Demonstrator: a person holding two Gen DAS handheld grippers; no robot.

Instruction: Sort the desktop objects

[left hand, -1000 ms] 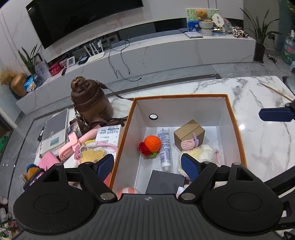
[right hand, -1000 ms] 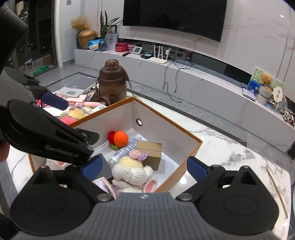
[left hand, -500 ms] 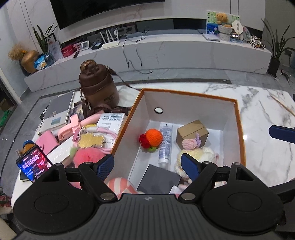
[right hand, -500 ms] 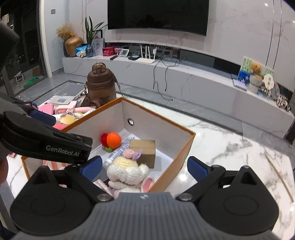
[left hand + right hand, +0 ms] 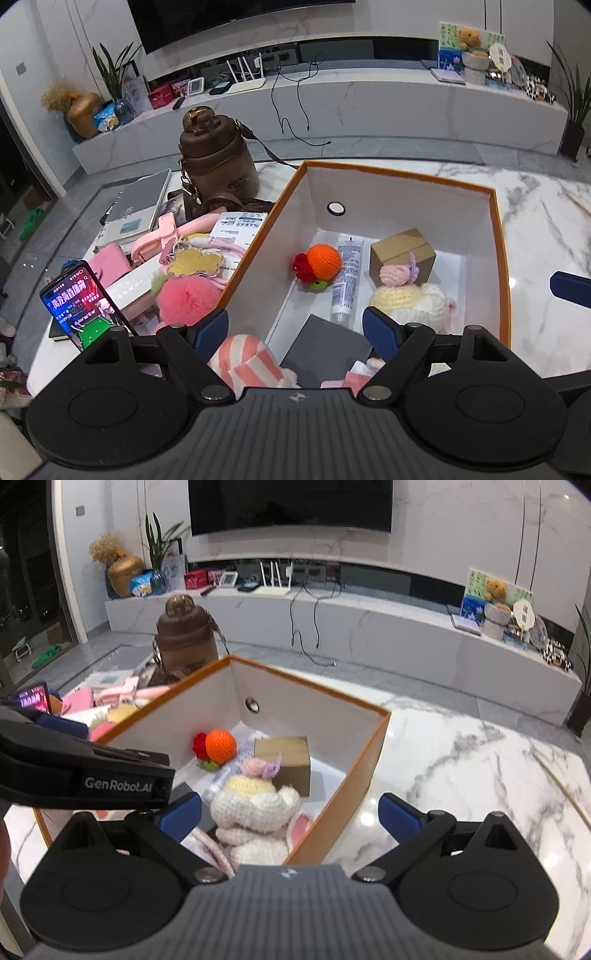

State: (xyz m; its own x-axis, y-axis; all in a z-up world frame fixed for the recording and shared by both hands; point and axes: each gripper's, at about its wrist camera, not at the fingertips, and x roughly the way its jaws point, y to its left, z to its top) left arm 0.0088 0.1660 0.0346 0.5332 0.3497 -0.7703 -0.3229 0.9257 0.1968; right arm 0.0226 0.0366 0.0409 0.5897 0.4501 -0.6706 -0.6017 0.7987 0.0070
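Note:
An orange-rimmed white box (image 5: 495,236) (image 5: 373,760) stands on the marble table. Inside lie an orange knitted ball (image 5: 323,259) (image 5: 220,746), a white tube (image 5: 345,280), a cardboard cube (image 5: 400,251) (image 5: 286,755), a cream knitted doll (image 5: 410,299) (image 5: 255,805) and a dark flat case (image 5: 325,352). My left gripper (image 5: 295,326) is open and empty, above the box's near-left wall, with a pink striped knit (image 5: 245,358) under it. My right gripper (image 5: 290,812) is open and empty, above the box's near-right corner.
Left of the box lie a pink pompom (image 5: 186,299), a gold charm (image 5: 195,261), a lit phone (image 5: 79,301), pink items, a notebook (image 5: 138,206) and a brown bottle (image 5: 218,162) (image 5: 184,642). Bare marble (image 5: 480,775) lies right of the box. The left gripper's body (image 5: 81,771) crosses the right view.
Both grippers have pulled back and risen, staying open and empty. More of the clutter left of the box, with the phone and pompom, has come into the left view.

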